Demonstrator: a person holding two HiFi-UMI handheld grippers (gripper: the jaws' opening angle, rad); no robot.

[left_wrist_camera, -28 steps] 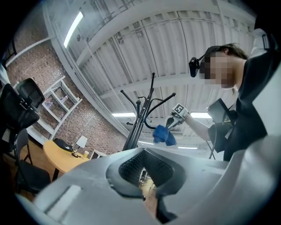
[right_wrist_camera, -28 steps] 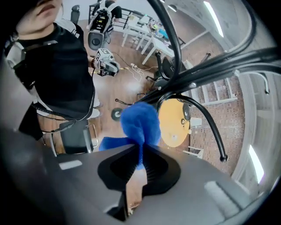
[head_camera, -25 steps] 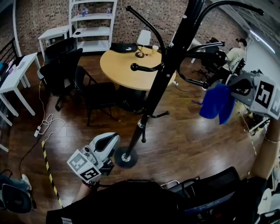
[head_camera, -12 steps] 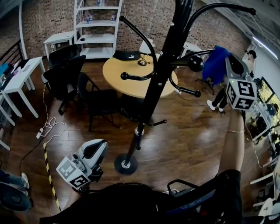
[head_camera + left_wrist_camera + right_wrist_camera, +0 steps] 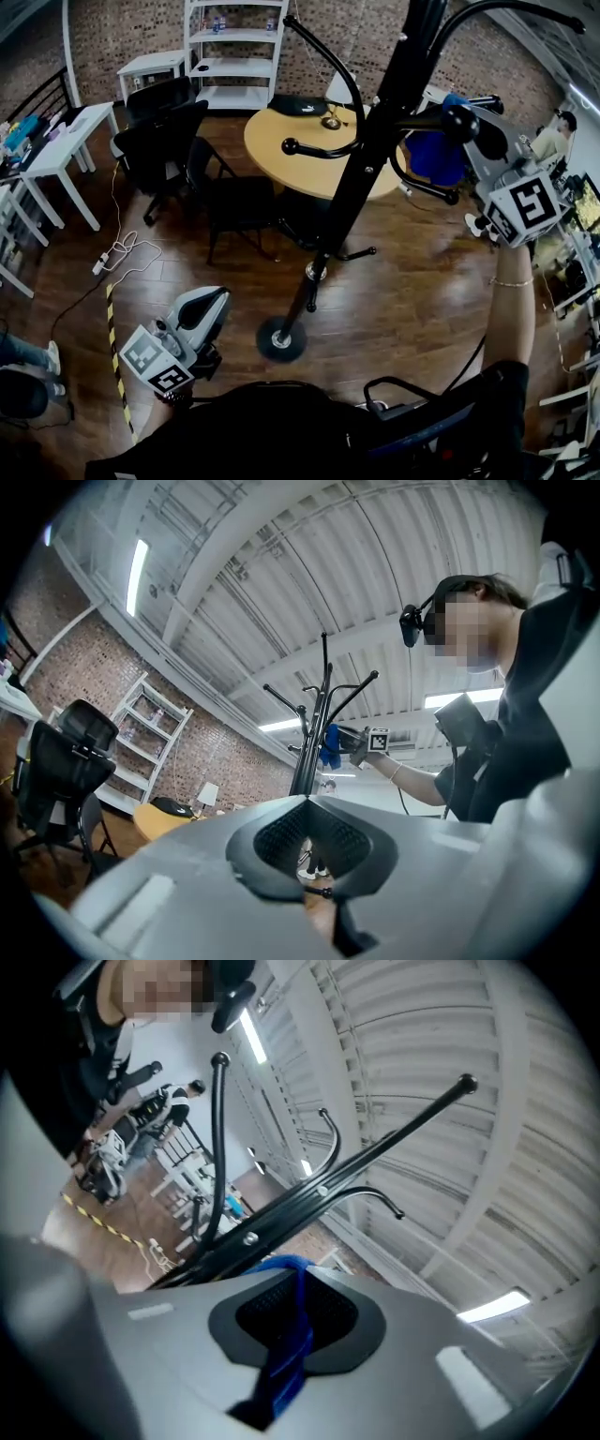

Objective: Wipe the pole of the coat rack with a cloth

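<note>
Right now my right gripper (image 5: 296,1290) is clamped on the blue cloth (image 5: 431,157), held high, close beside the coat rack pole (image 5: 370,169), probably to start wiping from the top. Left gripper (image 5: 204,309) hangs low, closed, empty.

The wooden floor (image 5: 422,300) bears the coat rack's base (image 5: 281,340), round table (image 5: 291,141) and chairs (image 5: 234,202).

A round wooden table (image 5: 272,136) stands far centre, black chairs (image 5: 164,141) left of it (a white shelf unit (image 5: 234,56) behind, against the brick wall (image 5: 112,37)); a white cable (image 5: 120,255) trails over the floor (image 5: 412,300).
</note>
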